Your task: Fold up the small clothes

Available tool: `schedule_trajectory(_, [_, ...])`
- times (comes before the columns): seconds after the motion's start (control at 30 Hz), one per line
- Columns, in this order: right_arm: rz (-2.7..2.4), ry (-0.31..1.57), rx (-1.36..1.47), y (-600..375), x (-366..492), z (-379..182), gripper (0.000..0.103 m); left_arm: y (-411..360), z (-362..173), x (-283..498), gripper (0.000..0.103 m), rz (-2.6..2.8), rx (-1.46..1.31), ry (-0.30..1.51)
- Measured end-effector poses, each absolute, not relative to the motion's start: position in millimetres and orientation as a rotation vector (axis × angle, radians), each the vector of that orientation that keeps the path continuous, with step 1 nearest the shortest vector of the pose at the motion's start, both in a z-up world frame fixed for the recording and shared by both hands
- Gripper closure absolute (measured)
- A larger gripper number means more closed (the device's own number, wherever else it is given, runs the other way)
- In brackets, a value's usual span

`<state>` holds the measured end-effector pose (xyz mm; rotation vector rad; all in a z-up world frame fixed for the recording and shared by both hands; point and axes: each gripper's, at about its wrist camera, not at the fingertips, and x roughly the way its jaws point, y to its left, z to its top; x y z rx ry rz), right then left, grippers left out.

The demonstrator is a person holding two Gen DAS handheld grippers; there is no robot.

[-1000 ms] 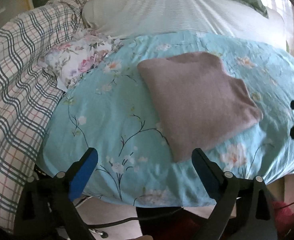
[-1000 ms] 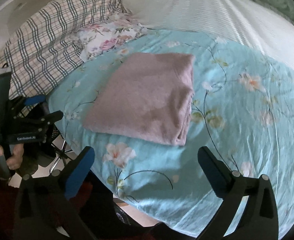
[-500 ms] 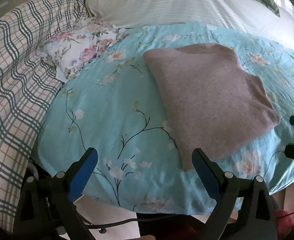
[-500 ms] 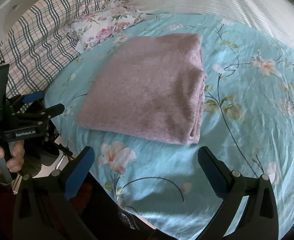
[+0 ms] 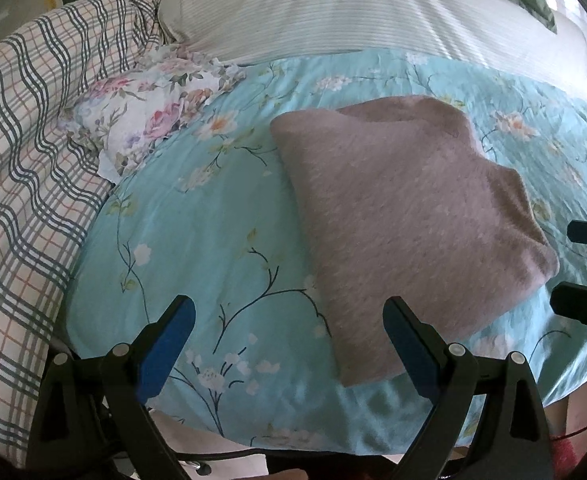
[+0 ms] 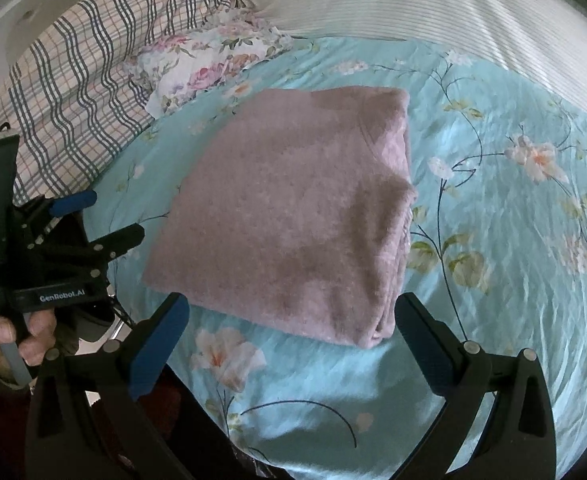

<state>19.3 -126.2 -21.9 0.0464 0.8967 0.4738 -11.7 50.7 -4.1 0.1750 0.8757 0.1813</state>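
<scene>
Mauve knit, folded: your garment (image 5: 405, 216) lies flat on the turquoise floral cover (image 5: 197, 232), ahead of both sets of fingers. Your left gripper (image 5: 289, 344) hovers low over the cover's near edge, jaws spread wide and empty; the garment's near corner sits just beyond its right finger. Your right gripper (image 6: 293, 336) hovers likewise, fully spread, holding nothing, with the garment's near edge between its fingertips (not touching). Your left hand (image 6: 9, 340) wraps the left tool's handle, fingers curled. Beyond the left fingers: floral cloth (image 5: 145, 116), plaid blanket (image 5: 25, 152).
</scene>
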Motion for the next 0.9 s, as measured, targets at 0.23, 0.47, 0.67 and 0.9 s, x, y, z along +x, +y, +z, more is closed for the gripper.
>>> schedule_trajectory(0.23, [0.481, 0.89, 0.058, -127, 18, -21, 0.0, 55, -4, -11, 0.008, 0.187, 0.171, 0.88])
schedule_trajectory(0.47, [0.48, 0.895, 0.071, -133, 16, -23, 0.001, 53, -5, -14, 0.008, 0.185, 0.175, 0.882])
schedule_trajectory(0.67, [0.476, 0.897, 0.077, -134, 13, -25, 0.001, 49, -5, -17, 0.008, 0.176, 0.182, 0.879])
schedule_trajectory(0.9, [0.482, 0.901, 0.075, -134, 12, -25, 0.001, 48, -5, -19, 0.008, 0.175, 0.182, 0.876])
